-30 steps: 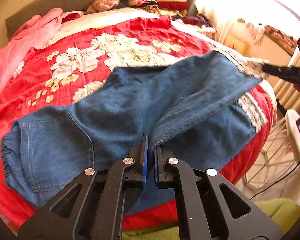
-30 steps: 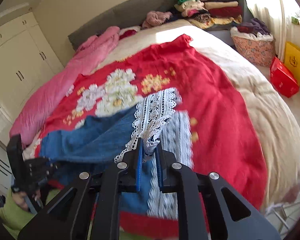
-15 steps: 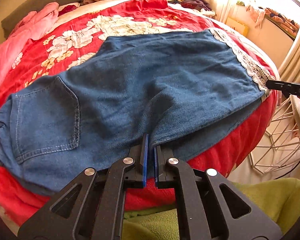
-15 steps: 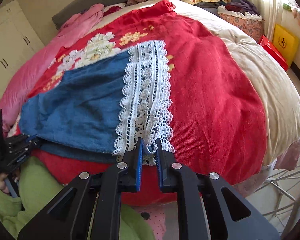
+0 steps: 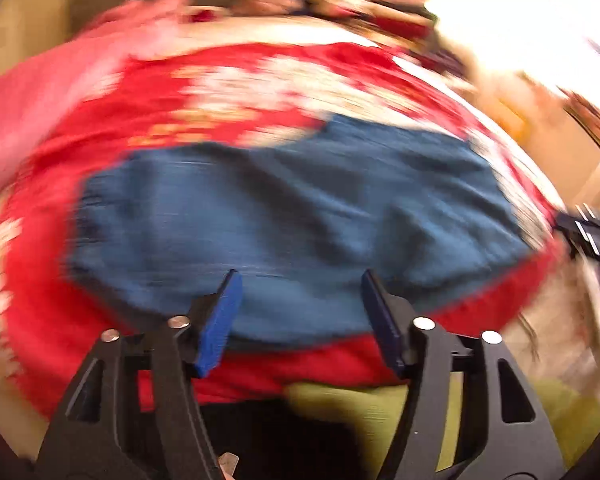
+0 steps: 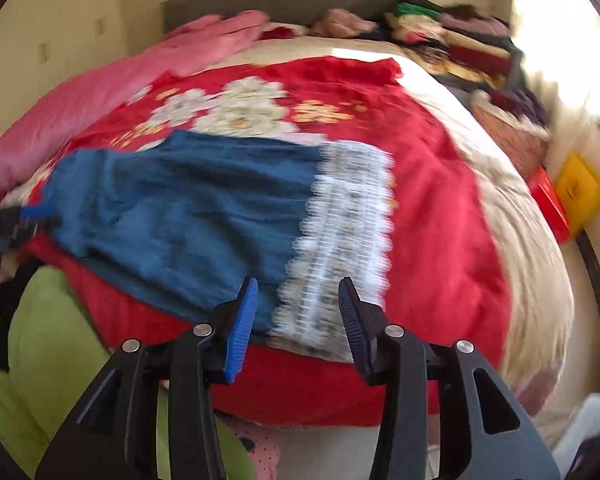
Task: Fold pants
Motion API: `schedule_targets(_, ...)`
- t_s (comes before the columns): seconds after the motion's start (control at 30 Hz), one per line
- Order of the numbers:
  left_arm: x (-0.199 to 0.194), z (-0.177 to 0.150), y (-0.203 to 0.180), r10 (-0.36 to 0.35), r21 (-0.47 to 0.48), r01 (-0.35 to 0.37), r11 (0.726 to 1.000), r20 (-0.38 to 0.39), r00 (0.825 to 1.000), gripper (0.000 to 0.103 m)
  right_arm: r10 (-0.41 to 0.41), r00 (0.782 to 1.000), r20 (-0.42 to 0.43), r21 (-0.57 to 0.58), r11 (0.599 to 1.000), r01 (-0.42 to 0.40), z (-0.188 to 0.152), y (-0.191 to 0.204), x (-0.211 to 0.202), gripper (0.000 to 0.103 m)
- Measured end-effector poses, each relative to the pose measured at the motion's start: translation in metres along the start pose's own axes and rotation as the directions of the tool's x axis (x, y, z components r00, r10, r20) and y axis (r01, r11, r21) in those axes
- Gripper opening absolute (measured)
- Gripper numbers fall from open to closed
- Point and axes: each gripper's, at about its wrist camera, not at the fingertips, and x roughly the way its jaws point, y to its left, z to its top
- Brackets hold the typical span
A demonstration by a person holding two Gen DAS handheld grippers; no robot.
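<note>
Left wrist view, blurred: the left gripper point(image 5: 300, 312) is spread wide with nothing in it, above the near edge of denim pants point(image 5: 300, 220) lying flat on the red floral bedspread point(image 5: 100, 128). The right gripper point(image 6: 298, 320) is spread too, over the lace cuff point(image 6: 344, 236). Risk: the cuff overhangs the bed's near edge and could slide off, undoing the fold.

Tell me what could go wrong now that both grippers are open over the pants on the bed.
1. The denim pants lie close to the near edge of the red bedspread; a careless tug might drag them off.
2. The lace hem sits right by the open right gripper; its fingers could snag it.
3. The left view is badly blurred, so the open left gripper might re-grasp the wrong layer.
</note>
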Motion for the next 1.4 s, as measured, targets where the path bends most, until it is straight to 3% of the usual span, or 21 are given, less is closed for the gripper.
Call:
schedule_targets(0.07,0.0,0.003,0.035,0.096,-0.114,-0.095,0.989,0.005,0.995,0.068,0.043,0.999,-0.006,-0.112,0.993,-0.043,0.0,0.026,0.008,0.041)
schedule_targets(0.17,0.0,0.007,0.07,0.179,-0.229,-0.172,0.958,0.011,0.984,0.078,0.086,0.996,-0.029,-0.244,0.966,-0.09,0.002,0.06,0.022,0.041)
schedule_targets(0.27,0.012,0.011,0.086,0.204,-0.265,-0.203,0.943,-0.023,0.979,0.08,0.073,0.997,-0.032,-0.347,0.935,-0.08,0.004,0.083,0.035,0.041)
schedule_targets(0.3,0.016,0.012,0.087,0.186,-0.271,-0.185,0.945,-0.022,0.982,0.074,0.045,0.998,-0.041,-0.374,0.926,-0.057,0.006,0.088,0.044,0.041)
schedule_targets(0.33,0.018,0.012,0.086,0.182,-0.271,-0.181,0.945,-0.02,0.983,0.059,0.02,0.999,-0.048,-0.389,0.921,-0.037,0.007,0.09,0.052,0.039)
schedule_targets(0.4,0.022,0.015,0.085,0.205,-0.263,-0.202,0.944,-0.014,0.979,0.041,0.002,0.998,-0.058,-0.411,0.911,-0.025,0.008,0.09,0.064,0.033)
schedule_targets(0.43,0.023,0.017,0.089,0.199,-0.267,-0.195,0.944,-0.012,0.98,0.039,0.007,0.997,-0.072,-0.41,0.912,-0.036,0.008,0.089,0.069,0.007)
schedule_targets(0.47,0.021,0.019,0.091,0.191,-0.279,-0.186,0.942,-0.008,0.982,0.039,0.015,0.997,-0.078,-0.403,0.914,-0.046,0.008,0.086,0.069,0.003)
schedule_targets(0.57,0.012,0.022,0.1,0.201,-0.293,-0.188,0.938,0.016,0.979,0.037,0.087,0.992,-0.093,-0.4,0.909,-0.117,0.005,0.078,0.054,0.003)
schedule_targets(0.7,0.017,0.021,0.111,0.206,-0.307,-0.192,0.932,0.013,0.979,0.039,0.152,0.979,-0.133,-0.369,0.909,-0.191,-0.007,0.071,0.05,0.003)
schedule_targets(0.83,0.02,0.015,0.112,0.208,-0.322,-0.196,0.926,0.003,0.978,0.05,0.178,0.97,-0.167,-0.291,0.931,-0.221,-0.01,0.065,0.053,0.01)
schedule_targets(0.93,-0.006,0.014,0.104,0.276,-0.299,-0.245,0.922,0.065,0.959,0.054,0.211,0.973,-0.096,-0.222,0.948,-0.227,-0.001,0.047,0.032,0.025)
schedule_targets(1.0,-0.024,0.017,0.089,0.302,-0.268,-0.261,0.927,0.126,0.945,0.054,0.212,0.977,-0.032,-0.16,0.964,-0.214,0.007,0.03,0.019,0.029)
schedule_targets(1.03,-0.026,0.019,0.083,0.294,-0.251,-0.254,0.934,0.137,0.946,0.054,0.2,0.98,-0.008,-0.122,0.972,-0.2,0.011,0.02,0.017,0.031)
schedule_targets(1.1,-0.018,0.024,0.052,0.206,-0.154,-0.186,0.97,0.131,0.97,0.054,0.158,0.987,0.002,-0.068,0.985,-0.157,0.014,0.005,0.02,0.031)
schedule_targets(1.2,0.01,0.022,0.02,0.126,-0.053,-0.123,0.991,0.067,0.99,0.054,0.116,0.992,-0.042,0.002,0.993,-0.116,0.011,-0.012,0.032,0.032)
schedule_targets(1.3,0.05,0.012,0.01,0.148,0.01,-0.148,0.989,-0.041,0.988,0.061,0.007,0.988,-0.151,0.02,1.0,-0.004,-0.004,-0.023,0.054,0.032)
schedule_targets(1.4,0.062,0.008,0.023,0.1,-0.042,-0.104,0.994,-0.076,0.992,0.062,0.005,0.99,-0.143,-0.004,1.0,-0.006,-0.007,-0.019,0.051,0.033)
